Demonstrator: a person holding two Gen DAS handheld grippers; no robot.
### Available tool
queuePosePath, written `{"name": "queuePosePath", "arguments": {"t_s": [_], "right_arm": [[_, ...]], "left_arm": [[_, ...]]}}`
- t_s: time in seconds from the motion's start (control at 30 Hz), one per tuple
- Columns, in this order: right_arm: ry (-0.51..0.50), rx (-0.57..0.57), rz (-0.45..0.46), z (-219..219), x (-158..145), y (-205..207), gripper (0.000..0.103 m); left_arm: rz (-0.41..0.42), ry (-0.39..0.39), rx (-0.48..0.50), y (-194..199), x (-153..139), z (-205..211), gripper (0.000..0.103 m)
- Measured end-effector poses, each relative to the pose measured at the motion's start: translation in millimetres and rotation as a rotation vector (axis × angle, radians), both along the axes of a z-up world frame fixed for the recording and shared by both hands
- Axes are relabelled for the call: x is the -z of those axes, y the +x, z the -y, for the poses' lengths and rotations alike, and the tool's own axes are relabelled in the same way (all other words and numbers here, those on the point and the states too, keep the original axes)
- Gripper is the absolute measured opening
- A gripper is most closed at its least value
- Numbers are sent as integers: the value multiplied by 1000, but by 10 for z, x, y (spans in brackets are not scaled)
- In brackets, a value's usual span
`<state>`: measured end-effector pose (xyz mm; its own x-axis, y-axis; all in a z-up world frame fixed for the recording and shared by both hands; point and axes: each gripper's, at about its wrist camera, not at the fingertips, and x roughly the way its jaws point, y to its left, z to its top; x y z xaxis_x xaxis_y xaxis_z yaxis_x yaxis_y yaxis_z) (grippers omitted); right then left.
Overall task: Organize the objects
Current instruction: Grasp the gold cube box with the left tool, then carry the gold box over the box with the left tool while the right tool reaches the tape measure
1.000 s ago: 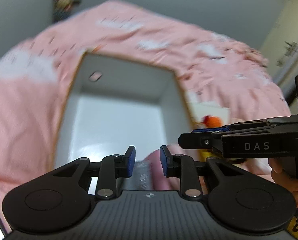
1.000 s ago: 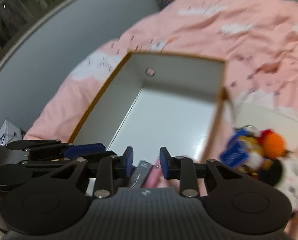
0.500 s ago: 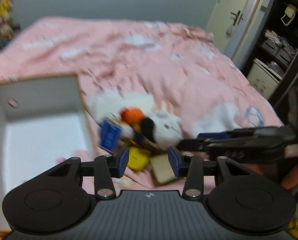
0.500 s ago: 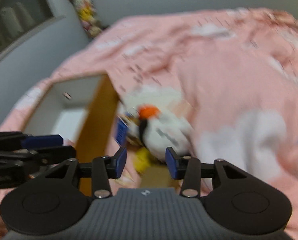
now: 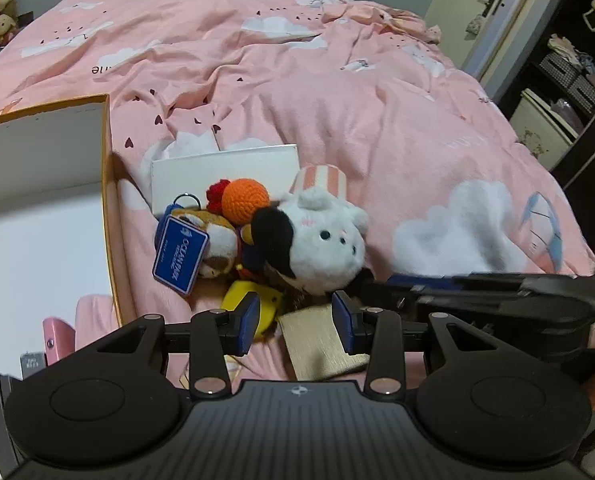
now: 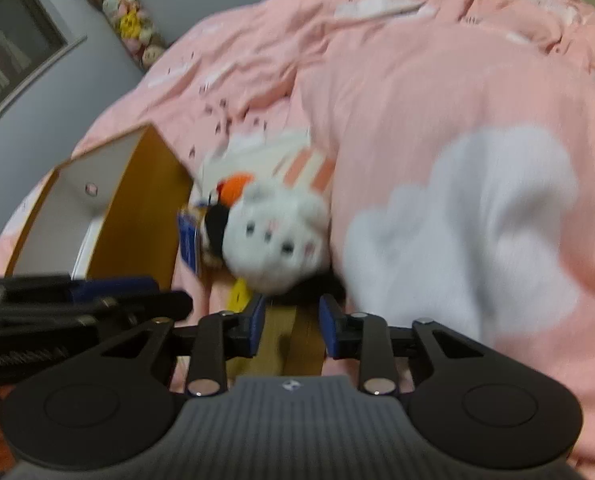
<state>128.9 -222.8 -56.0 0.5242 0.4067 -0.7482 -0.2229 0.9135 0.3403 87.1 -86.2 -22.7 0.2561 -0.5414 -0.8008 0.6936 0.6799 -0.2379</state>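
A pile of small toys lies on the pink duvet beside an open box (image 5: 106, 200) with an orange rim: a white plush cat (image 5: 321, 240) with a black patch, an orange crochet ball (image 5: 244, 200), a blue tag (image 5: 179, 258), a yellow piece (image 5: 237, 300). A flat gold card (image 5: 317, 340) lies at the pile's near edge. My left gripper (image 5: 295, 320) hovers over it, open, pads not touching. My right gripper (image 6: 291, 328) is above the same gold card (image 6: 299, 340), just under the blurred cat (image 6: 273, 240); its jaws are closing and do not press on anything.
A white flat box (image 5: 225, 168) and a pink-striped cup (image 5: 323, 178) lie behind the pile. Pink and grey items (image 5: 57, 340) sit in the box's near corner. The right gripper (image 5: 381, 284) crosses from the right. Door and shelves stand far right.
Both grippers swung right, from over the box's inside to the toy pile. Their jaws stand wider than a second ago. The grey and pink items stayed in the box.
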Motion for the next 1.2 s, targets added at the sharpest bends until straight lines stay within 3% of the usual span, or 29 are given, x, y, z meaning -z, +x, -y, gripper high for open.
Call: {"name": "queuePosePath", "arguments": {"t_s": [0.13, 0.4, 0.67, 0.83, 0.97, 1.1, 1.2], "right_arm": [[55, 43, 8, 61, -5, 149, 37], [110, 87, -42, 139, 155, 289, 35], [67, 85, -88, 93, 251, 239, 30], [94, 117, -116, 151, 296, 255, 28], [101, 127, -126, 164, 314, 266, 27], [120, 139, -135, 189, 322, 261, 26], [127, 151, -142, 203, 329, 268, 24]], "left_arm": [[17, 3, -37, 106, 20, 59, 46], [-28, 23, -53, 269, 168, 150, 46], [-210, 103, -57, 239, 566, 236, 47], [-252, 89, -83, 270, 644, 233, 61], [-391, 53, -108, 320, 798, 223, 74], [-540, -14, -151, 385, 999, 197, 75], [-561, -31, -163, 378, 1076, 208, 77]]}}
